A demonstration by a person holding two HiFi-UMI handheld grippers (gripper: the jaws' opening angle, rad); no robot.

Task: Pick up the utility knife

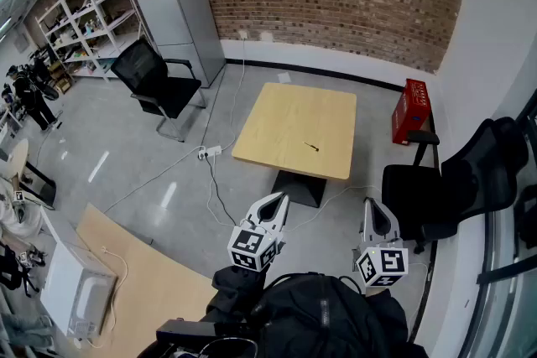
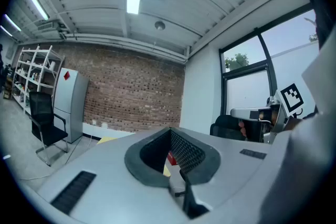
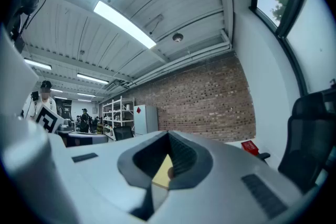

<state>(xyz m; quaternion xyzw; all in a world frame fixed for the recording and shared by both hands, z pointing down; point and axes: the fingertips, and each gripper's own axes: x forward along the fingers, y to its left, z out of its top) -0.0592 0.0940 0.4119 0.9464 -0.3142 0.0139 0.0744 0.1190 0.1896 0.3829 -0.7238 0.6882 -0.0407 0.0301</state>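
a: step in hand: approach. the person is standing well apart from the square pale-wood table [image 1: 277, 117] and is holding both tools out level in front of the body.

b: where is the target lying?

a: the small dark utility knife [image 1: 311, 147] is lying flat on the tabletop, toward its near right part, with nothing beside it. it is showing too small to tell handle from blade end.

b: tongs?

a: the left gripper [image 1: 277, 199] is showing its ribbed pads meeting at the tips, with nothing between them. the right gripper [image 1: 372, 205] is likewise sitting fully closed and empty, and only a slice of the tabletop is showing past its jaws.

b: so nothing is being grasped yet.

a: correct, the pick is looking not begun. the next move is calling for walking up to the table, tilting one tool downward, spreading its jaws and bringing them either side of the knife's body.

b: risk?

a: the black office chair [image 1: 432, 193] is standing near the table's right edge, so the left side is looking like the freer path.
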